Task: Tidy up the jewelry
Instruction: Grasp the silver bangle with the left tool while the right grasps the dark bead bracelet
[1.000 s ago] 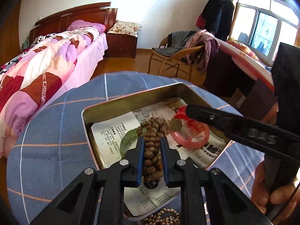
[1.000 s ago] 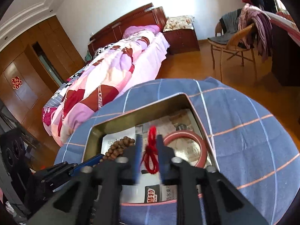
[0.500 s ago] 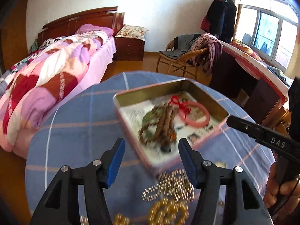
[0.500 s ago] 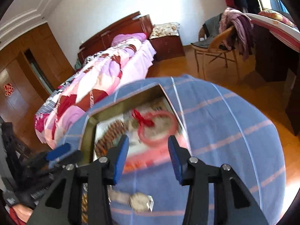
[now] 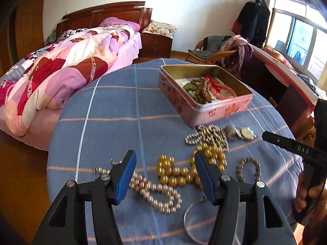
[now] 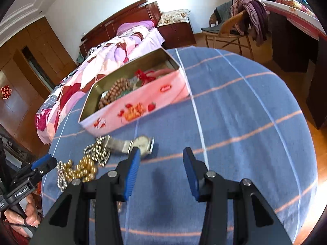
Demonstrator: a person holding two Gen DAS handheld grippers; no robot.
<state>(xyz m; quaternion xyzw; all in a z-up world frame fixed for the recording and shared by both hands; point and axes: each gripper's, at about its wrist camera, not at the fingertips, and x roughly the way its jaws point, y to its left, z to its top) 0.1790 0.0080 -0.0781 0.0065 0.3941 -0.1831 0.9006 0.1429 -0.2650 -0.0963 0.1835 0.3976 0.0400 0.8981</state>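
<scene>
A pink tin box [image 5: 206, 110] [image 6: 134, 104] stands on the blue cloth table; inside lie brown wooden beads [image 5: 201, 89], a pink bangle [image 5: 224, 90] and a red cord [image 6: 144, 74]. On the cloth near me lie yellow beads [image 5: 177, 173], a pearl necklace [image 5: 157, 194], dark metal beads [image 5: 210, 135], a small bead bracelet [image 5: 248, 168], a thin metal bangle [image 5: 192, 222] and a silver watch [image 5: 241, 132] [image 6: 130, 143]. My left gripper [image 5: 165, 175] is open and empty above the yellow beads. My right gripper [image 6: 161, 173] is open and empty just right of the watch.
The round table [image 6: 235, 112] carries a blue plaid cloth. A bed [image 5: 71, 61] stands to the left, a chair with clothes [image 5: 224, 51] behind, a desk [image 5: 286, 77] to the right. The table edge drops off all round.
Both grippers let go of the beads and the red cord in the box, opened wide and pulled back toward me. The loose jewelry on the cloth has come into view.
</scene>
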